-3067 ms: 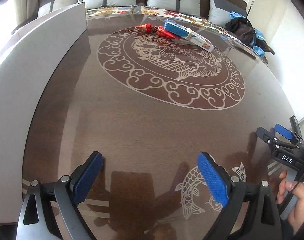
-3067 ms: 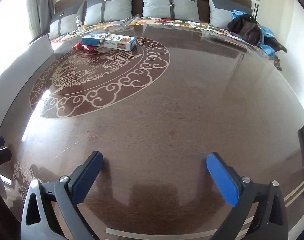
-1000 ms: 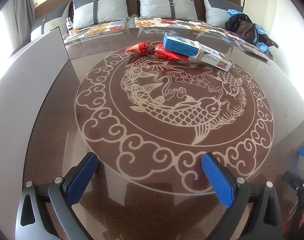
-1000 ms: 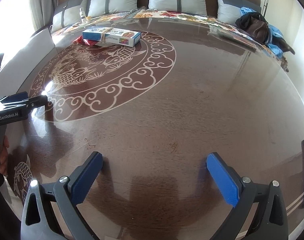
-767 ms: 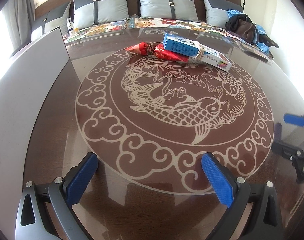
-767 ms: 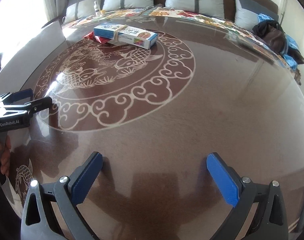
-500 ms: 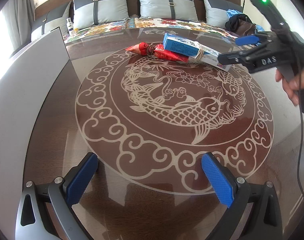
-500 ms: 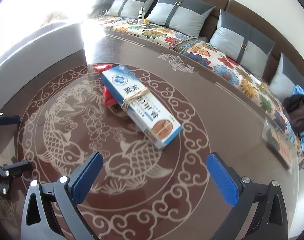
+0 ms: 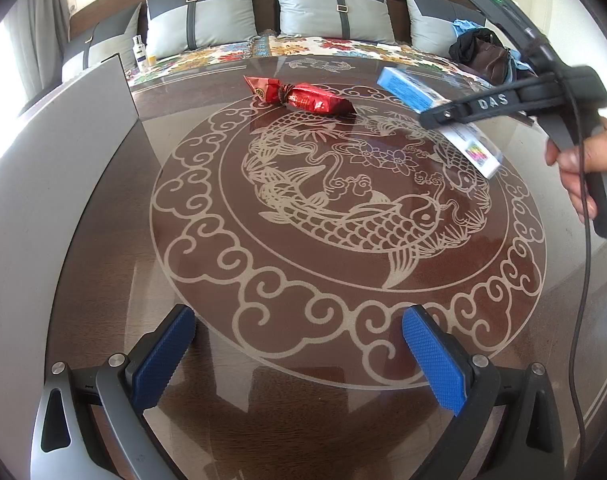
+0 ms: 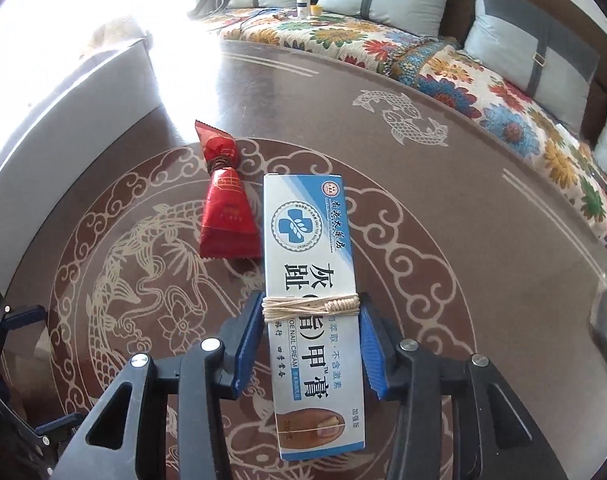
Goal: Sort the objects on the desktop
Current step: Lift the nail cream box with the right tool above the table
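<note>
A blue and white nail cream box (image 10: 309, 280) tied with string lies between the blue pads of my right gripper (image 10: 310, 322), which is shut on its sides. In the left wrist view the box (image 9: 407, 92) is lifted off the table at the far right, held by the right gripper (image 9: 443, 114). A red snack packet (image 10: 225, 212) lies on the table just left of the box; it also shows in the left wrist view (image 9: 303, 96). My left gripper (image 9: 299, 360) is open and empty, low over the table's near edge.
The round brown table (image 9: 103, 220) has a carp pattern under glass. A grey panel (image 9: 43, 168) stands along its left side. A sofa with grey cushions (image 9: 331, 8), a small bottle (image 9: 140, 52) and a dark bag (image 9: 483, 52) lie behind.
My right gripper moved in over the box, closed on it and lifted it off the red packet. The left gripper has stayed still and open.
</note>
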A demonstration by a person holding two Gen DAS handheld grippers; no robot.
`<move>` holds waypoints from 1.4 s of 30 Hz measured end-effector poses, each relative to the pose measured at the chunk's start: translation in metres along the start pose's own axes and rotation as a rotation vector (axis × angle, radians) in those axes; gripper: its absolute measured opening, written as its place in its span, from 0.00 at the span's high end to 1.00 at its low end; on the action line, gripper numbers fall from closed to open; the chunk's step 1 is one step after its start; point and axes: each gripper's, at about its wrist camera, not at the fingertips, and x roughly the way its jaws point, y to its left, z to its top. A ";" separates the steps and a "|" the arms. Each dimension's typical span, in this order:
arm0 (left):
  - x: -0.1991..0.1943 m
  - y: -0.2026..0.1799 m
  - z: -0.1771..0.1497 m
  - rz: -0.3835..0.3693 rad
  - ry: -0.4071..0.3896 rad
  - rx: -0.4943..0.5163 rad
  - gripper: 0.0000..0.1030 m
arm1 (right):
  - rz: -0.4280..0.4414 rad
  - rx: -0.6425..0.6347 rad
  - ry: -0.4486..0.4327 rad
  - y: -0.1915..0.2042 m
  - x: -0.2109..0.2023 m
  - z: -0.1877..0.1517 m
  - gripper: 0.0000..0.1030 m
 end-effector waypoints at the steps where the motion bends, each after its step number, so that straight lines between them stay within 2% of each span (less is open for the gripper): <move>1: 0.000 0.000 0.000 0.001 0.000 0.000 0.00 | -0.042 0.052 -0.001 -0.005 -0.009 -0.016 0.56; 4: 0.000 -0.002 -0.001 0.001 0.000 0.000 0.00 | -0.144 0.192 0.015 -0.019 -0.038 -0.070 0.56; 8: 0.000 -0.002 -0.001 0.001 0.000 0.000 0.00 | -0.187 0.246 -0.016 -0.012 -0.066 -0.133 0.54; 10: 0.000 -0.002 -0.001 0.002 0.000 0.000 0.00 | -0.169 0.273 -0.049 -0.009 -0.069 -0.149 0.49; 11: 0.000 -0.002 -0.001 0.003 0.000 0.000 0.00 | -0.168 0.275 -0.063 -0.006 -0.071 -0.155 0.38; 12: 0.000 -0.002 -0.001 0.004 -0.001 0.000 0.00 | -0.173 0.273 -0.081 -0.005 -0.071 -0.157 0.29; 15: -0.002 -0.004 -0.002 0.008 -0.001 -0.003 0.00 | -0.169 0.287 -0.124 -0.006 -0.065 -0.158 0.19; 19: -0.002 -0.003 -0.003 0.011 -0.001 -0.009 0.00 | -0.138 0.303 -0.140 -0.009 -0.064 -0.158 0.17; 23: 0.003 -0.002 0.008 0.029 0.036 -0.045 0.00 | -0.103 0.298 -0.137 -0.008 -0.061 -0.157 0.08; 26: 0.019 -0.007 0.040 -0.006 0.081 -0.062 0.00 | -0.135 0.250 -0.095 0.002 -0.055 -0.153 0.01; 31: 0.030 -0.005 0.119 -0.043 -0.020 -0.193 0.00 | -0.136 0.243 -0.094 0.003 -0.054 -0.154 0.00; 33: 0.044 -0.005 0.148 -0.024 -0.028 -0.231 0.00 | -0.136 0.244 -0.094 0.003 -0.054 -0.154 0.00; 36: 0.071 -0.003 0.180 0.044 -0.009 -0.267 0.00 | -0.136 0.243 -0.094 0.004 -0.054 -0.154 0.00; 40: 0.116 0.004 0.190 0.154 0.088 -0.316 0.00 | -0.136 0.243 -0.094 0.003 -0.054 -0.153 0.00; 41: 0.124 0.006 0.187 0.161 0.099 -0.327 0.00 | -0.136 0.243 -0.094 0.003 -0.054 -0.153 0.00; 42: 0.122 0.004 0.185 0.191 0.063 -0.299 0.00 | -0.136 0.243 -0.094 0.003 -0.054 -0.153 0.00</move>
